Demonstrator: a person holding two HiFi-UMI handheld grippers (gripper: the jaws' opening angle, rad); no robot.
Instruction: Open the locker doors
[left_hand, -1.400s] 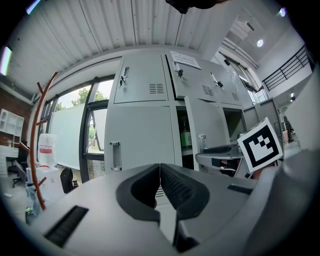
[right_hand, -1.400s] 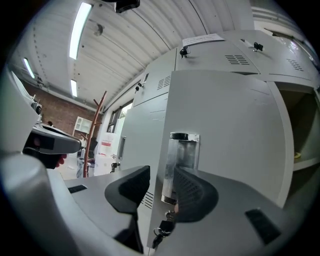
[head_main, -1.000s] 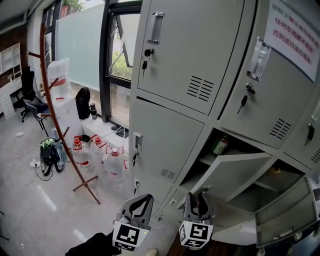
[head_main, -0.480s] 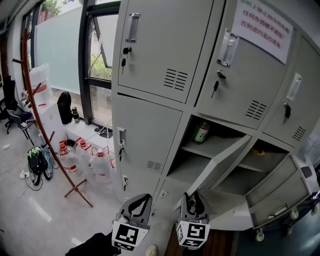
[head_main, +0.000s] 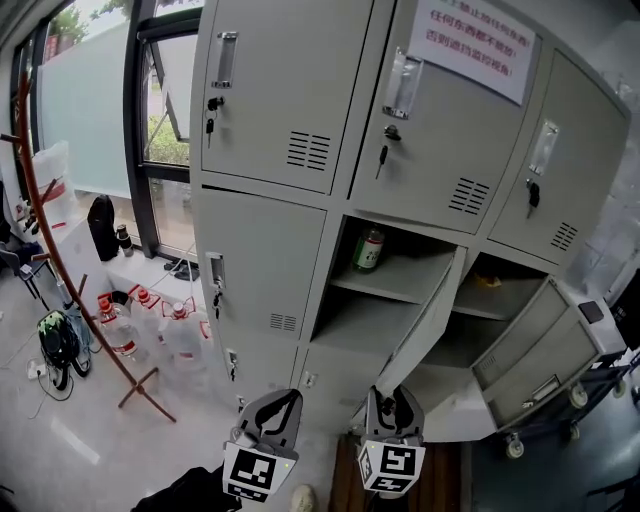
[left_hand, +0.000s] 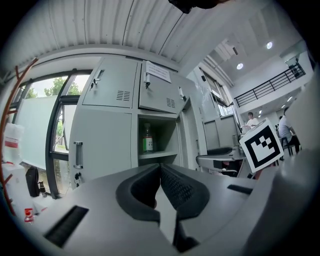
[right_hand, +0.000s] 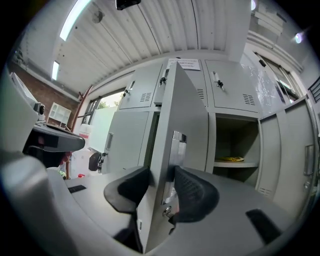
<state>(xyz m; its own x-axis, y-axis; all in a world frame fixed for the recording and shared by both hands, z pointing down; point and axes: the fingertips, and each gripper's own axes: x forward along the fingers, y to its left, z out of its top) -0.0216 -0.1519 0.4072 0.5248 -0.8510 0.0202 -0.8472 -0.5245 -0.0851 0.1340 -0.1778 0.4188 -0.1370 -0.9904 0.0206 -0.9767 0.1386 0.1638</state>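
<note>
Right tool (head_main: 393, 398), jaws just opening and now loose astride the open door (head_main: 425, 310) edge, should back straight off without nudging it; left tool (head_main: 284, 405) closed, empty.

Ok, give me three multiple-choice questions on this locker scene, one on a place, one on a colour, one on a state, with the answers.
1. Where does the green bottle stand?
A: on the floor. B: on a shelf in an open locker. C: on the coat stand.
2. What colour is the print on the notice?
A: blue. B: red. C: green.
3. How do the left hand-held gripper's jaws stand?
A: together, nothing between. B: wide apart. C: clamped on a door.
Answers: 1 B, the head view shows it inside the open compartment; 2 B, red lines on white paper; 3 A, the pads meet in the left gripper view.
</note>
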